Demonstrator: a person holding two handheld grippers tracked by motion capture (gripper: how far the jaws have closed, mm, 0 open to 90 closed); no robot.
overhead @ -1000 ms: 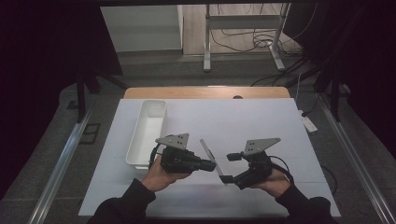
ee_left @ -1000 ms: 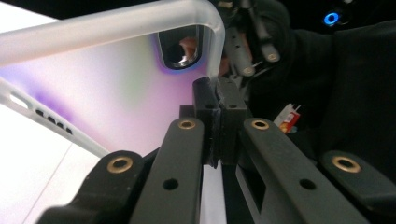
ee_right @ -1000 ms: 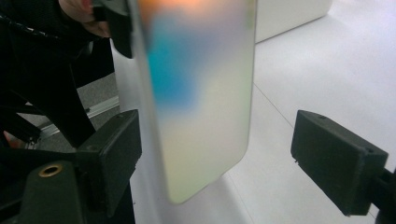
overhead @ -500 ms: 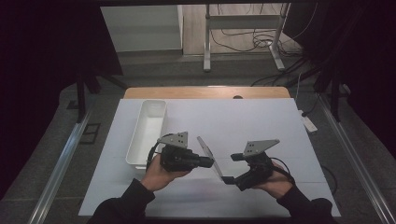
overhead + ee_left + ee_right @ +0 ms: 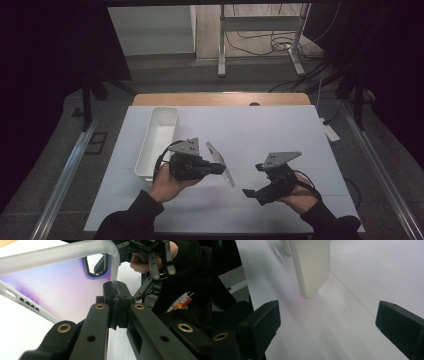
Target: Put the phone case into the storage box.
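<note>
White bin [image 5: 157,141] at far left, on the white table [image 5: 280,125], long axis running away from the person, apparently empty. Just right of the bin: left gripper [image 5: 216,168] in the left hand [image 5: 167,182], jaws pressed together on the edge of a translucent phone case [image 5: 220,163]. Case held clear of the table, tilted on edge, between the two grippers. In the left gripper view: frosted rim of the phone case [image 5: 75,255] arching overhead, camera cut-out at upper centre, purple-tinted back panel below; pinch placed on one thin side wall only, near a corner. Farther right: right gripper [image 5: 254,181] in the right hand [image 5: 300,197], jaws spread wide and just opened further, nothing between them, a short gap away from the case. In the right gripper view: lower corner of the phone case [image 5: 313,267] hanging ahead, above the table, both black pads well apart on either side of an empty gap.

Risks, as judged from here:
- Slip or swing of the case, owing to a single-edge pinch on soft, flexible plastic.
- Bending of the wall under a push from the right jaws, owing to approach off-centre or at an angle.
- Drop onto the table rather than into the bin, owing to release before a second hold is secure.
</note>
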